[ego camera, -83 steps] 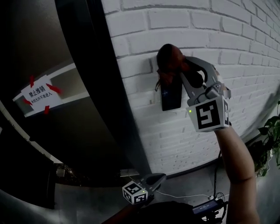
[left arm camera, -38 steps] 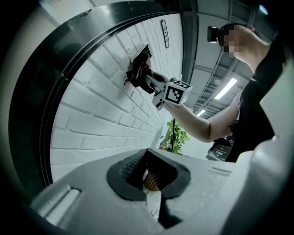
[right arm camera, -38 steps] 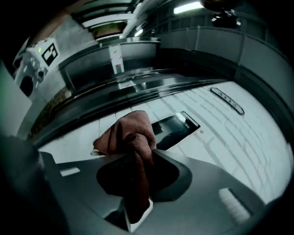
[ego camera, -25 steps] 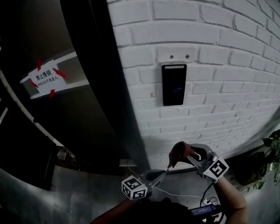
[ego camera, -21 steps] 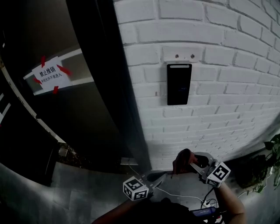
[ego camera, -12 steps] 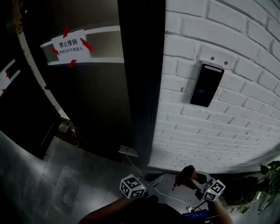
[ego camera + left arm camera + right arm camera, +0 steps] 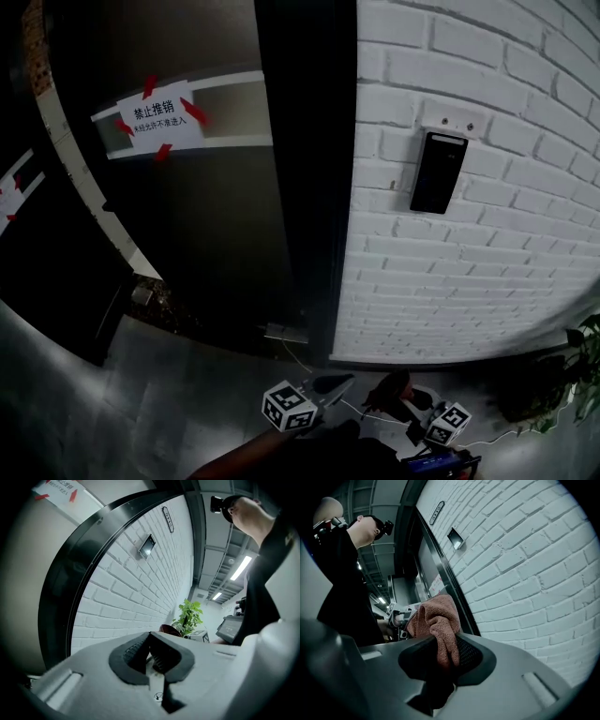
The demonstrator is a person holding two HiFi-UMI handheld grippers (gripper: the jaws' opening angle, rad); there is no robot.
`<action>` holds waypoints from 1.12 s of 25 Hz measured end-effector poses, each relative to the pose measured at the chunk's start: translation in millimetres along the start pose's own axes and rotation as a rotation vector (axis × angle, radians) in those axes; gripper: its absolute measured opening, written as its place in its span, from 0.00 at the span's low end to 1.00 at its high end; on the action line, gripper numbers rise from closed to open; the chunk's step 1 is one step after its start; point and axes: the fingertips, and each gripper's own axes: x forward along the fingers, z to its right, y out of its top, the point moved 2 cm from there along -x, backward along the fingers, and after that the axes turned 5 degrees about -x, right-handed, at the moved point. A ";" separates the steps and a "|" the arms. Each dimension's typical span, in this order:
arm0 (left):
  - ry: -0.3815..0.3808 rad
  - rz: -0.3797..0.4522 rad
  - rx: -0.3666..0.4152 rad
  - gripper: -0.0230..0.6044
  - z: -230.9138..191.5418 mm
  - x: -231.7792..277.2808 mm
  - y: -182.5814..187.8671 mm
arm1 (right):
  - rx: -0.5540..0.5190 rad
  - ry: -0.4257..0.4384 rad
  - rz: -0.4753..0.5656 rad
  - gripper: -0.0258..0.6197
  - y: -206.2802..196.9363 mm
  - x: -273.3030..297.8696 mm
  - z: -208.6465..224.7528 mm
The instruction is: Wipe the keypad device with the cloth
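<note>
The black keypad device (image 7: 437,172) hangs on the white brick wall (image 7: 487,272), uncovered, high above both grippers. It also shows small in the left gripper view as the keypad (image 7: 147,546) and in the right gripper view as the keypad (image 7: 455,538). My right gripper (image 7: 401,397) is held low at the bottom of the head view, shut on a reddish-brown cloth (image 7: 438,623) that bunches above its jaws. The left gripper (image 7: 330,383) is beside it, shut with nothing between its pads (image 7: 140,649).
A black door frame (image 7: 305,169) borders the brick wall on the left. A dark door beside it carries a paper notice (image 7: 159,114) fixed with red tape. A potted plant (image 7: 588,361) stands low at the right. A white cable (image 7: 292,354) lies on the floor.
The right gripper with the cloth has come down from the keypad to waist height. The head view has swung, so the keypad now sits farther off at the upper right.
</note>
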 end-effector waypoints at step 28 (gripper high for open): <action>-0.193 -0.137 0.002 0.04 103.3 -111.9 -120.8 | -0.065 -0.234 0.109 0.17 -66.4 -54.0 -195.6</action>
